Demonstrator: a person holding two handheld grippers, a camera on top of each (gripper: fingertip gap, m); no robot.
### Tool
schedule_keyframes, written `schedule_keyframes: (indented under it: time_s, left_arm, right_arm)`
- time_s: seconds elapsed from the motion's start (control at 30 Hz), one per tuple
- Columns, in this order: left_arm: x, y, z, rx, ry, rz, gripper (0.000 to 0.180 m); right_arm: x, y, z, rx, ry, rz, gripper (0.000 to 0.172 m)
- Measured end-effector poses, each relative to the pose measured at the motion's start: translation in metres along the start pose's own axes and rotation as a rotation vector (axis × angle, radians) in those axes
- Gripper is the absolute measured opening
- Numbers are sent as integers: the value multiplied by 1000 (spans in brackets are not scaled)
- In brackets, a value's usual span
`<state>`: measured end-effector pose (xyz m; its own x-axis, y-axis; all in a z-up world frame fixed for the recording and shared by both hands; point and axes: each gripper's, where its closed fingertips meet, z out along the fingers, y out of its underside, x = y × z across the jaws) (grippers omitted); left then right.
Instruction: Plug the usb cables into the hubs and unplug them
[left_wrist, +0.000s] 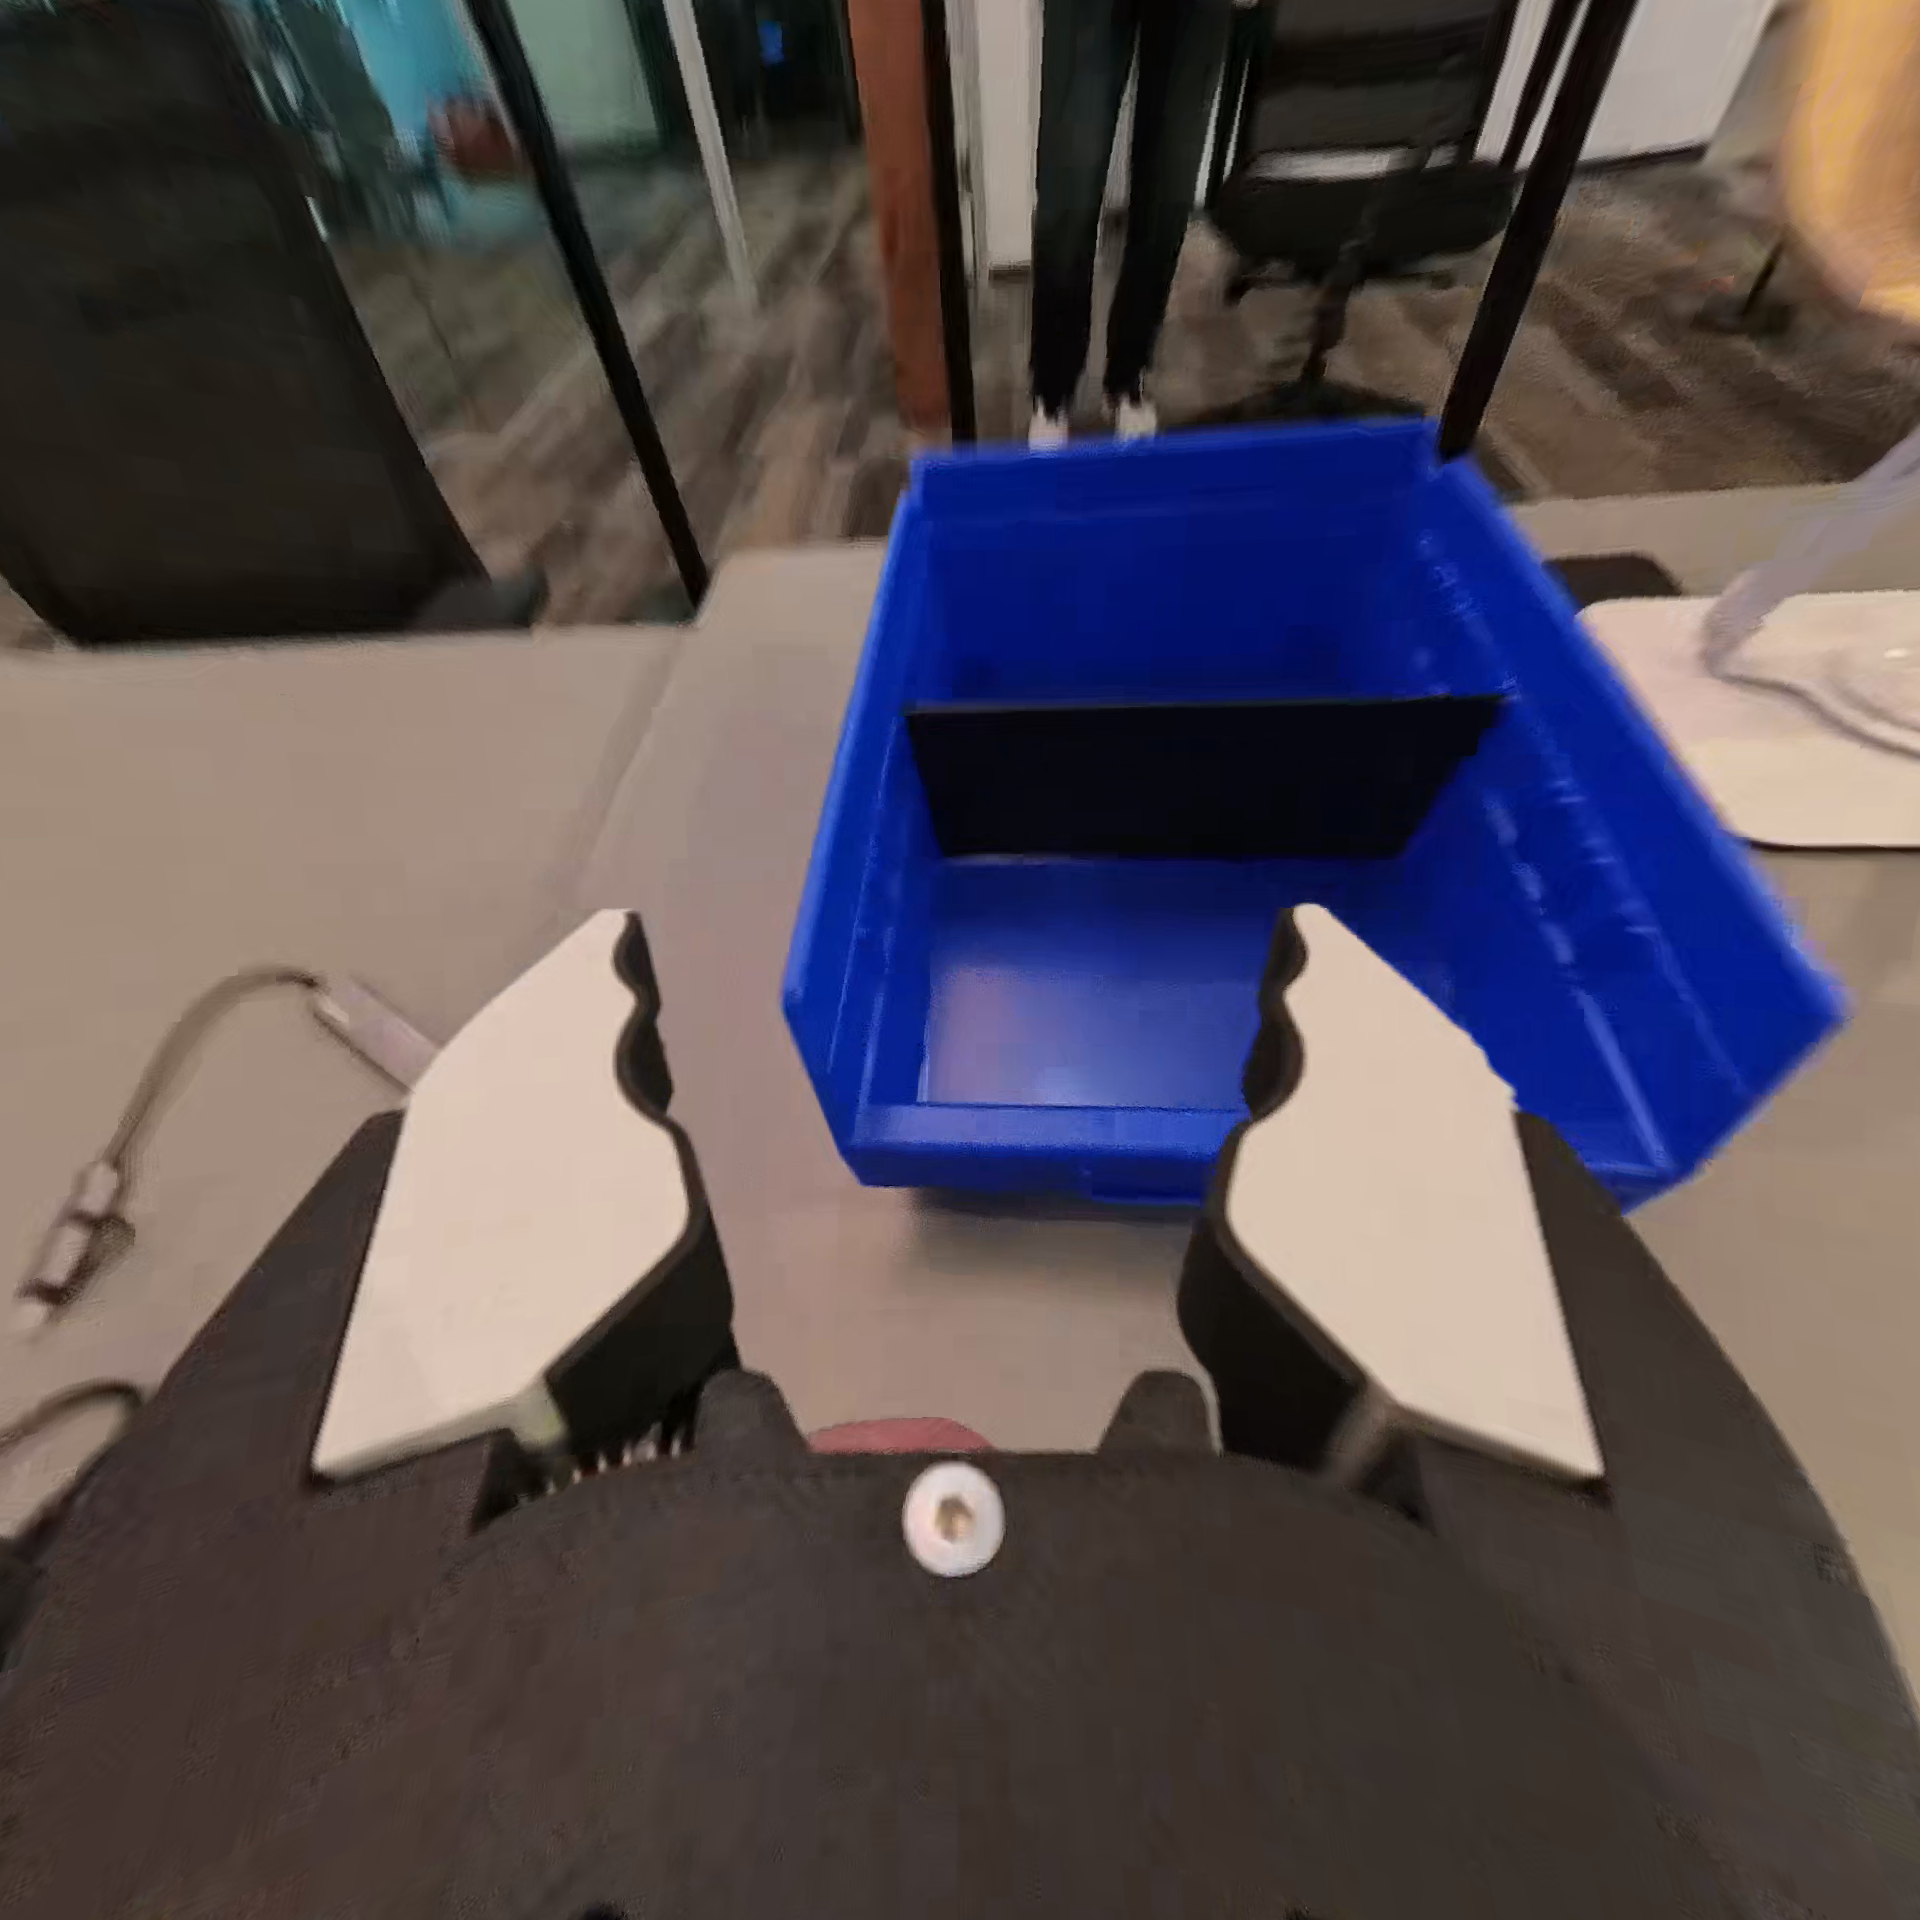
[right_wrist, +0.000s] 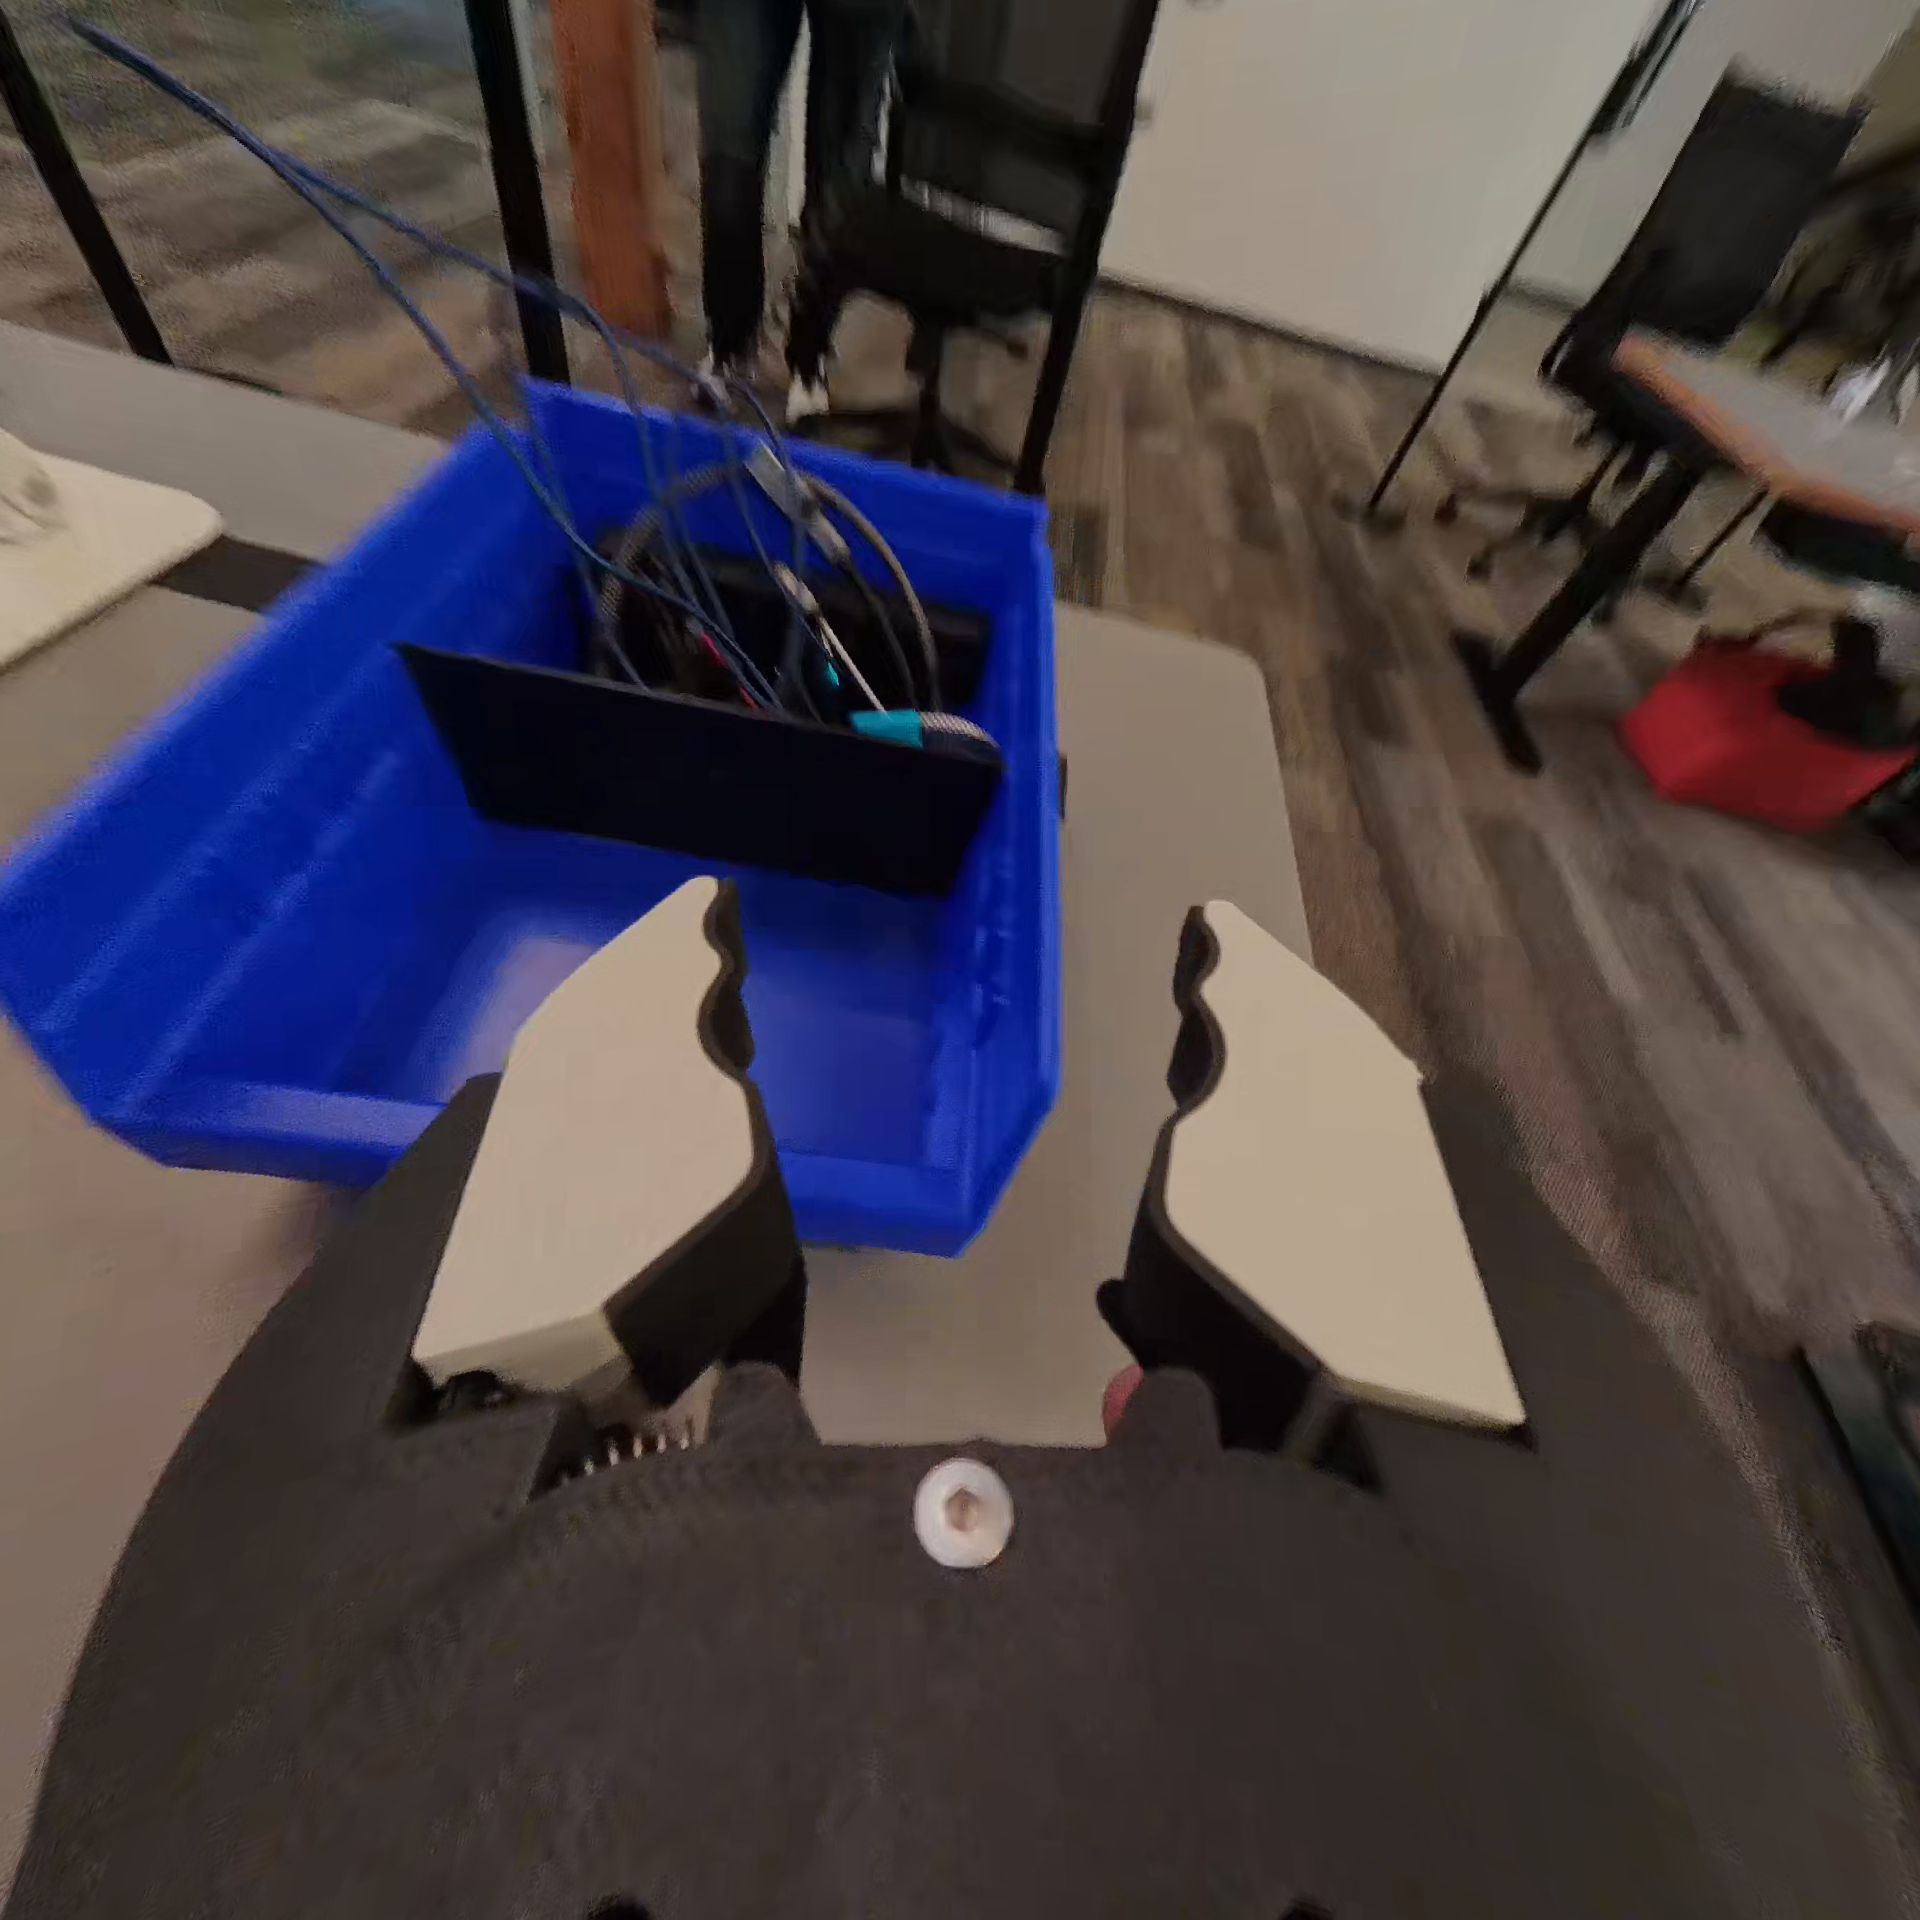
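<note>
**Both jaws wide open over the blue bins, nothing picked up**

From my end, the left gripper is tilted down at the worktop, jaws spread wide and bare. Just ahead of them, mostly toward the right finger, sits a blue bin with a black divider across it; the near compartment shows only bare blue floor. The right fingertip overlaps the bin's near end in the view, but I can't tell if it's touching. Off to the left of the jaws, a grey usb cable lies on the worktop, with connectors at its near end and a slim pale hub at the far end, partly behind the left finger.

The right gripper is also angled down, jaws open a bit narrower, nothing between the pads. Its left finger hangs over the near compartment of a blue bin; the right finger is past the bin's wall, over the worktop's edge. Beyond the black divider, ahead and left of the jaws, the far compartment is stuffed with tangled cables, some blue ones rising up and out to the upper left.

Everything's a bit motion-blurred.
</note>
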<state>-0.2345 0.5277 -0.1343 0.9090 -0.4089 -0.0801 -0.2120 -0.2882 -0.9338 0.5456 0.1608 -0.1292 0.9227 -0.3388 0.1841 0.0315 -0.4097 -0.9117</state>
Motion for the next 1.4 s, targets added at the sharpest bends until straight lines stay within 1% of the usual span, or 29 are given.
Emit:
schedule_keyframes:
  time_s: [0.03,0.07,0.1,0.17,0.2,0.23,0.3,0.33,0.37,0.4,0.43,0.53,0.63,0.77,0.83,0.93,1.0,1.13,1.17,1.27,1.4]
  left_arm:
    - [-8,13,13,-64,2,-48,113]
    - [-16,24,24,-114,-5,-81,115]
    - [-21,34,33,-143,-1,-100,106]
    - [-19,49,48,-193,45,-142,85]
    - [-14,57,54,-221,75,-154,70]
    - [-10,64,60,-254,93,-162,60]
    - [-9,69,67,-269,82,-178,50]
    - [-9,69,68,-273,86,-204,33]
    - [-9,69,69,-283,104,-219,13]
    - [-10,68,69,-276,116,-224,4]
    - [-9,68,70,-263,124,-229,4]
    - [-8,70,66,-259,149,-196,4]
    - [-9,75,51,-262,164,-167,4]
    - [-12,90,14,-277,228,-133,4]
    - [-13,98,-9,-277,283,-145,4]
    - [-14,112,-45,-314,374,-87,4]
    - [-10,120,-68,-316,449,8,4]
    - [7,134,-109,-322,633,76,5]
    - [14,137,-117,-338,679,79,4]
    - [40,144,-143,-377,802,179,5]
    - [79,150,-167,-384,949,271,4]
  right_arm:
    - [9,11,8,-60,5,27,74]
    - [16,22,16,-122,12,50,65]
    - [22,30,23,-154,18,63,63]
    - [25,39,37,-171,-3,91,63]
    - [22,45,44,-200,-31,107,62]
    - [18,51,50,-234,-62,113,57]
    - [8,63,61,-294,-121,122,55]
    - [4,67,65,-324,-149,133,50]
    - [0,68,67,-339,-179,143,38]
    - [-1,68,68,-345,-192,142,13]
    - [0,69,68,-358,-191,129,6]
    - [1,70,67,-363,-204,151,6]
    - [-1,73,57,-363,-206,143,6]
    - [-10,80,38,-364,-247,111,6]
    - [-16,84,27,-367,-285,94,6]
    - [-30,87,11,-359,-360,51,6]
    - [-45,88,3,-349,-423,-5,6]
    - [-86,84,-6,-332,-582,-101,6]
    - [-98,82,-6,-332,-625,-117,6]
    - [-135,74,-3,-327,-735,-182,6]
    - [-187,59,10,-316,-860,-262,6]
